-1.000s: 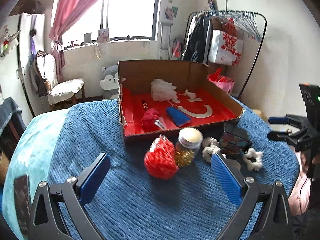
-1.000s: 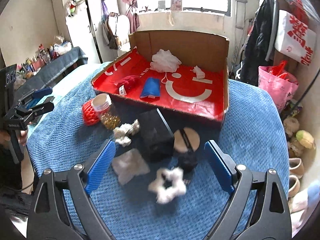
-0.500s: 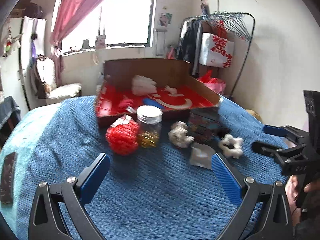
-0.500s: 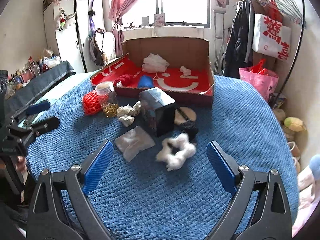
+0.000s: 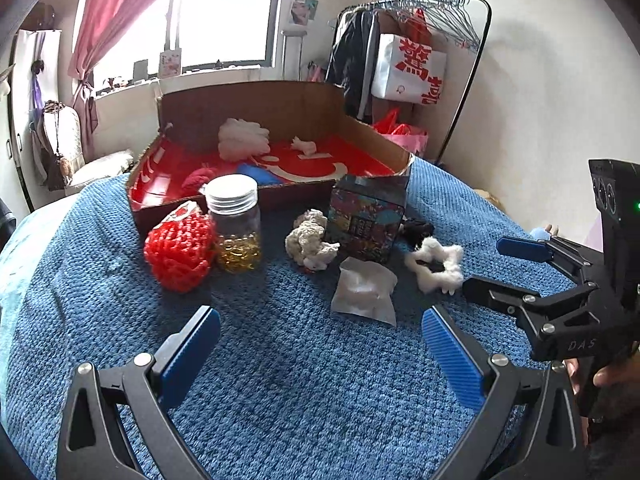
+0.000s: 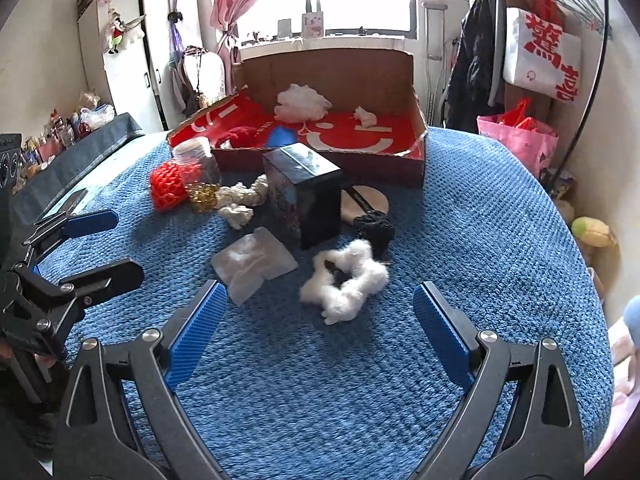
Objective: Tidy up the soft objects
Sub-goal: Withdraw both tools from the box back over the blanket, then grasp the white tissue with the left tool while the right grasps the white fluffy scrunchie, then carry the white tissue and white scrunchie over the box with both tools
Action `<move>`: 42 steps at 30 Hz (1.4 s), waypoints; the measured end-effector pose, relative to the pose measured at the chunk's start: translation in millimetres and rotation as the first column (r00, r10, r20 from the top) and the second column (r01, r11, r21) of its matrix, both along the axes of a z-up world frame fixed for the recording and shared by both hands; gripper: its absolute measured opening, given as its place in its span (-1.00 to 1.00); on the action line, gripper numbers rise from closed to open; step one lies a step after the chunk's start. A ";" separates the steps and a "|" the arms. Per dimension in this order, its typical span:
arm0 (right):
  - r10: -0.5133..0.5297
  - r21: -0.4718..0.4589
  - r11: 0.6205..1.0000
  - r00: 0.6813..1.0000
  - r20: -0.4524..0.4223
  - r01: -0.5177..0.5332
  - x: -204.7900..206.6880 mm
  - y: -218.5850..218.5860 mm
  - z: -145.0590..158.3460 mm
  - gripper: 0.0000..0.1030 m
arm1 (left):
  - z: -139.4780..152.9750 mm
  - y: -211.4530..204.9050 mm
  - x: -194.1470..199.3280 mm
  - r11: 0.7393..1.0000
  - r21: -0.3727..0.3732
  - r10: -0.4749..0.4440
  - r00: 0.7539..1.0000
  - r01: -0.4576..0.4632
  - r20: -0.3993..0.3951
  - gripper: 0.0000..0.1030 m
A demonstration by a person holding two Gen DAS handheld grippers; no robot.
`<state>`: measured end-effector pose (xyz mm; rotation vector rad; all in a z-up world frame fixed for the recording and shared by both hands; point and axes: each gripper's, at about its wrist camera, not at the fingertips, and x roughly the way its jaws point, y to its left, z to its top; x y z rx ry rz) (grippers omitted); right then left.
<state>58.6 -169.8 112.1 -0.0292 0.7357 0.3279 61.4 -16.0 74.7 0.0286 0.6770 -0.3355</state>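
Right wrist view showing the right gripper spread wide and holding nothing, hovering low over the blue blanket just short of the white fluffy scrunchie. Left wrist view showing the left gripper likewise spread and empty, hanging near the white pouch.

Judging the step in hand as lining up for a fresh pick. Still lying loose on the blanket in front of the cardboard box: the scrunchie, the pouch, a cream knotted rope, a red knitted ball and a black scrunchie. Already resting inside the box: a white puff, a dark red bundle, a blue piece and a small white scrap.

Likely calling next for lowering the right gripper around the white scrunchie, closing gently on its fluff, lifting clear of the dark printed box just behind it, then carrying over the cardboard rim. Leaving the glass jar and the round wooden disc alone, being hard things.
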 end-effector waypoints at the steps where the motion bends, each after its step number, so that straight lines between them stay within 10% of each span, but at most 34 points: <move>1: -0.003 -0.001 1.000 1.000 -0.006 0.003 2.4 -1.9 -1.4 0.86 | -0.6 -1.7 2.7 1.000 0.004 -0.004 1.000 0.004 -0.009 1.00; 20: 0.161 -0.053 0.984 0.979 -0.123 -0.168 53.7 -13.4 -25.6 0.82 | -25.4 -55.7 60.3 0.979 0.110 -0.151 0.972 0.173 -0.182 0.74; 27: 0.226 -0.065 0.969 0.962 -0.154 -0.238 63.0 -3.6 -38.0 -0.03 | -36.8 -65.1 74.1 0.974 0.084 -0.186 0.954 0.211 -0.237 0.36; 30: 0.245 -0.052 0.966 0.959 -0.143 -0.254 61.2 -2.1 -37.0 -0.32 | -34.6 -63.1 72.4 0.973 0.066 -0.202 0.954 0.221 -0.221 -0.12; 42: 0.222 0.044 0.975 0.970 -0.104 -0.218 50.9 -14.3 -25.1 -0.69 | -24.5 -49.9 62.5 0.976 0.011 -0.212 0.958 0.218 -0.193 -0.47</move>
